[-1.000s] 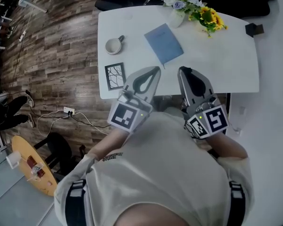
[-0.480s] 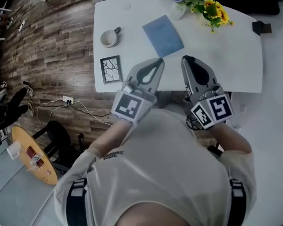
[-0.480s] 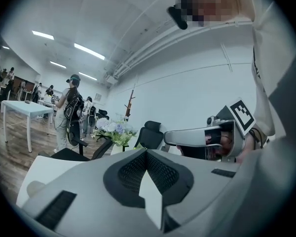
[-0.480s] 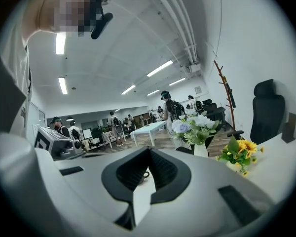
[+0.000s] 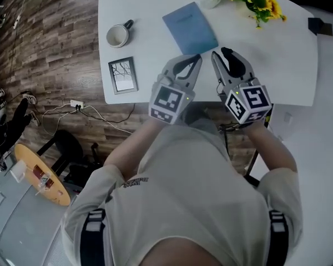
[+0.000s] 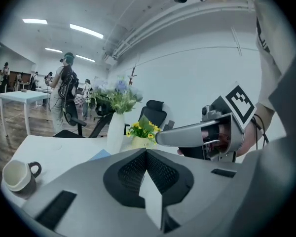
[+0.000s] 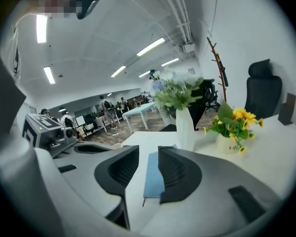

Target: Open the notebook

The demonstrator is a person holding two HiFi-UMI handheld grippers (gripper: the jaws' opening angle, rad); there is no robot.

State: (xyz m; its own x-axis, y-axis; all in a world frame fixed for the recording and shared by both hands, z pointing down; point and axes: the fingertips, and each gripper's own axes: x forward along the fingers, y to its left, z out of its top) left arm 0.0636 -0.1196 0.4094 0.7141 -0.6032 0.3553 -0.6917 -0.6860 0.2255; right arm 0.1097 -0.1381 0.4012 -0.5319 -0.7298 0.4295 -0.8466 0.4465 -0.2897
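So | notebook closed, flat on bench | right tongs jaws just been parting, nothing between, probably readying for the cover edge | left tongs pressed together, empty, maybe to steady it

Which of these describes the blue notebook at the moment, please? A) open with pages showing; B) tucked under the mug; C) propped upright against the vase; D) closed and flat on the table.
D: the blue notebook lies flat on the white table with its cover shut, apart from the mug and the vase.
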